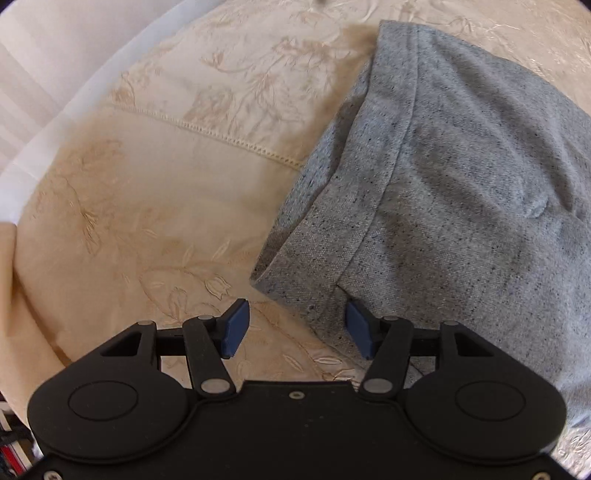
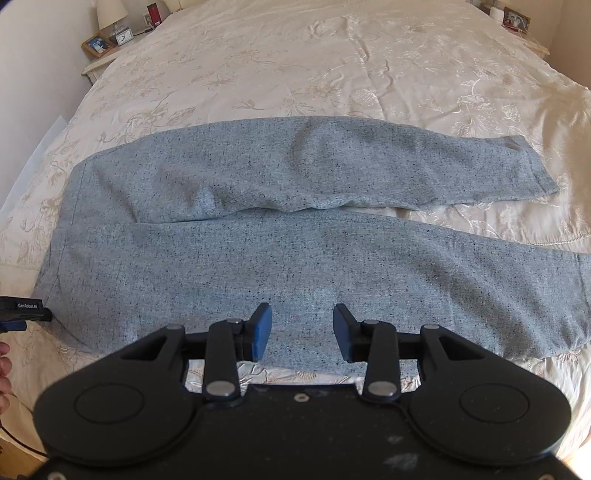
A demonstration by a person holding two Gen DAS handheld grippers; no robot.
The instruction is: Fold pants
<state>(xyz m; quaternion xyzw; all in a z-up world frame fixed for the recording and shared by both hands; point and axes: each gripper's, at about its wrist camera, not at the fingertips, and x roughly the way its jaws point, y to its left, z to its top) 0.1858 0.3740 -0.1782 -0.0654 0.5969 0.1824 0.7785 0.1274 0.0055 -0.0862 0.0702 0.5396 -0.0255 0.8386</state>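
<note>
Grey speckled pants (image 2: 280, 243) lie flat on a cream embroidered bedspread (image 2: 295, 66), waistband at the left, both legs stretching to the right. My right gripper (image 2: 302, 330) is open and empty, just above the near edge of the near leg. My left gripper (image 1: 295, 328) is open and empty at the near corner of the waistband (image 1: 306, 258), with its right blue pad (image 1: 360, 332) touching or just over the cloth. The left gripper's tip also shows in the right wrist view (image 2: 26, 310), beside the waistband.
A bedside table (image 2: 99, 62) with a lamp (image 2: 110, 13), a clock and a photo frame stands at the far left. More items sit at the far right (image 2: 515, 18). The bed's left edge and a white sheet (image 1: 55, 122) show beside the waistband.
</note>
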